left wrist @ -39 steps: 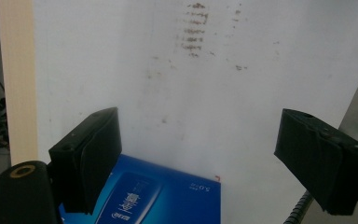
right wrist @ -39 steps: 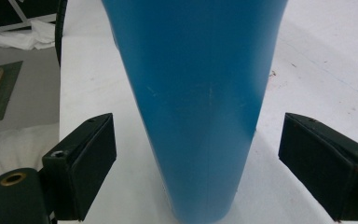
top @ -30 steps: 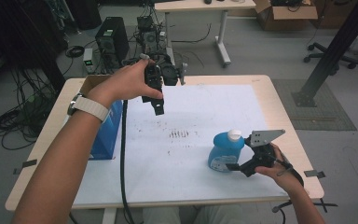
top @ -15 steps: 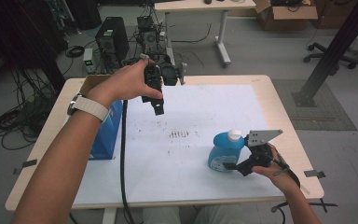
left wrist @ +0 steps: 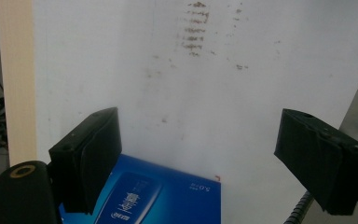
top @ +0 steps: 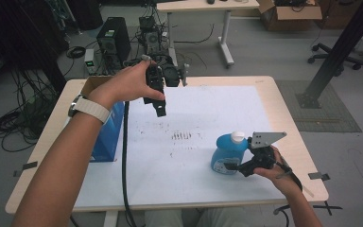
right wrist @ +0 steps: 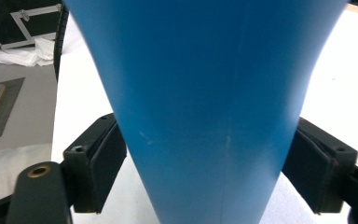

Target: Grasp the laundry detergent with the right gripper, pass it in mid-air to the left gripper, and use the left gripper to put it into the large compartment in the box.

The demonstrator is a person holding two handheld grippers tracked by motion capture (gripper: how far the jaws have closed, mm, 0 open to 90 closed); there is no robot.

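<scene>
the right tongs (top: pixel 234 166) squeeze the blue bottle (top: pixel 228 152), which stands on the white mat (top: pixel 203 113) near the table's right edge. the left tongs (top: pixel 159 105) hang wide apart, holding nothing, above the blue box (top: pixel 105 142).

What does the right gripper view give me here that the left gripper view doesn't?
The right gripper view shows the blue bottle close up, sitting between the right tongs, whose pads press on both its sides. The left gripper view shows the left tongs wide apart and holding nothing, above a blue box and brown smudges. Both show the white sheet.
</scene>
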